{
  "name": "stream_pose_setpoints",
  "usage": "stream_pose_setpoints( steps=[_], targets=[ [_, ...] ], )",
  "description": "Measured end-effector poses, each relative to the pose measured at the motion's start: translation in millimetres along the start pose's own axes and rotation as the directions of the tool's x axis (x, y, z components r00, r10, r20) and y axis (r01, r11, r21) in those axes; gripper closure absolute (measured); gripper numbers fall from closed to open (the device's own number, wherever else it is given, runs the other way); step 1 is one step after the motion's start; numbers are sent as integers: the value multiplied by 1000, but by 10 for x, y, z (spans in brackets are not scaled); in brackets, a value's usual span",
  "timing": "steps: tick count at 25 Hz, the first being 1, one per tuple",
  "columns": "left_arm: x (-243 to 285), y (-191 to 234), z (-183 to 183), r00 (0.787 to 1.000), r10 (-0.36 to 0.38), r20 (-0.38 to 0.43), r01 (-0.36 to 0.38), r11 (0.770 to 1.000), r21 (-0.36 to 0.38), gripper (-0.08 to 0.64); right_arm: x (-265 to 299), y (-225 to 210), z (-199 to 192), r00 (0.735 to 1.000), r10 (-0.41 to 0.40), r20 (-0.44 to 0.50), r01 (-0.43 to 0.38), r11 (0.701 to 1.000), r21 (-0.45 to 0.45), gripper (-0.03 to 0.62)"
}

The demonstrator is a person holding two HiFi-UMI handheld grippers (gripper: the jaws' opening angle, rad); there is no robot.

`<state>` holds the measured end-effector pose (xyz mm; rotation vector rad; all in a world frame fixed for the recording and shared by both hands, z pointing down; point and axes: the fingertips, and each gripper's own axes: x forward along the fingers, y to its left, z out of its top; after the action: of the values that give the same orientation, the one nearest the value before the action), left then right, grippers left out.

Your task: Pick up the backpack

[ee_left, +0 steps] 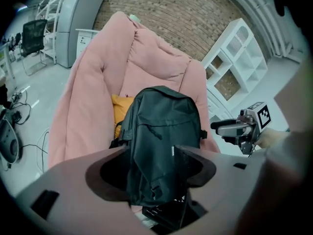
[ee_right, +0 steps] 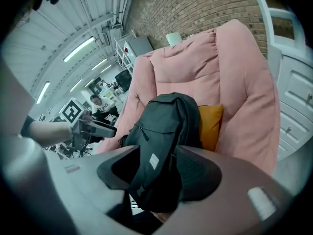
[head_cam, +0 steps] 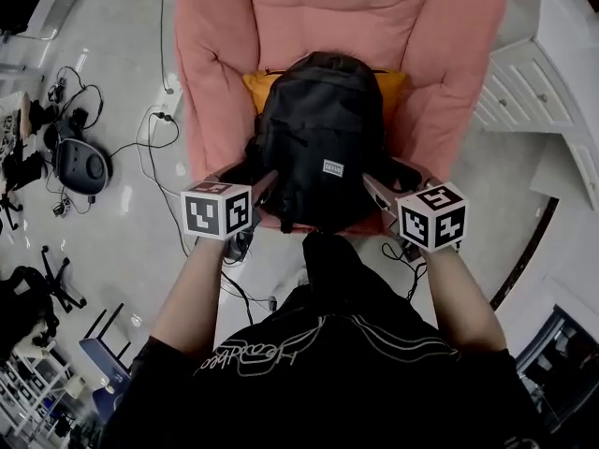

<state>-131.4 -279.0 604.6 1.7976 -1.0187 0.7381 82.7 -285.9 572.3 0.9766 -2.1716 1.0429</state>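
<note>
A black backpack (head_cam: 318, 138) stands upright on the seat of a pink armchair (head_cam: 225, 54), leaning against an orange cushion (head_cam: 257, 87). My left gripper (head_cam: 257, 183) hovers at the backpack's lower left side and my right gripper (head_cam: 379, 187) at its lower right, both near the seat's front edge. Both stand open and grip nothing. In the left gripper view the backpack (ee_left: 164, 136) shows beyond the spread jaws, with the right gripper (ee_left: 234, 129) off to the side. The right gripper view frames the backpack (ee_right: 161, 131) the same way, beside the cushion (ee_right: 210, 124).
White cabinets (head_cam: 533, 92) stand right of the armchair, and white shelving (ee_left: 234, 58) rises behind it. Cables (head_cam: 159, 120) and a round device (head_cam: 82, 162) lie on the floor to the left. More black cables (head_cam: 404, 253) trail below the seat front.
</note>
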Motion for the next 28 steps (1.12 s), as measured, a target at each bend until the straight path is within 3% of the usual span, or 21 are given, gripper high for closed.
stream_pose_setpoints(
  steps=[5, 11, 23, 28],
  targets=[
    [252, 192, -40, 997, 65, -40, -63, 997, 37, 301, 286, -232, -4, 998, -45, -37, 45, 999, -15, 359],
    [470, 334, -118, 994, 73, -79, -72, 997, 17, 287, 565, -443, -43, 992, -92, -81, 90, 996, -28, 359],
    [781, 334, -112, 992, 12, -126, -9, 1000, 29, 289, 950, -506, -154, 989, -21, -146, 32, 997, 74, 366],
    [871, 411, -175, 986, -54, -158, 45, 997, -60, 362, 1027, -517, -179, 986, 17, -163, -1, 995, 100, 426]
  ],
)
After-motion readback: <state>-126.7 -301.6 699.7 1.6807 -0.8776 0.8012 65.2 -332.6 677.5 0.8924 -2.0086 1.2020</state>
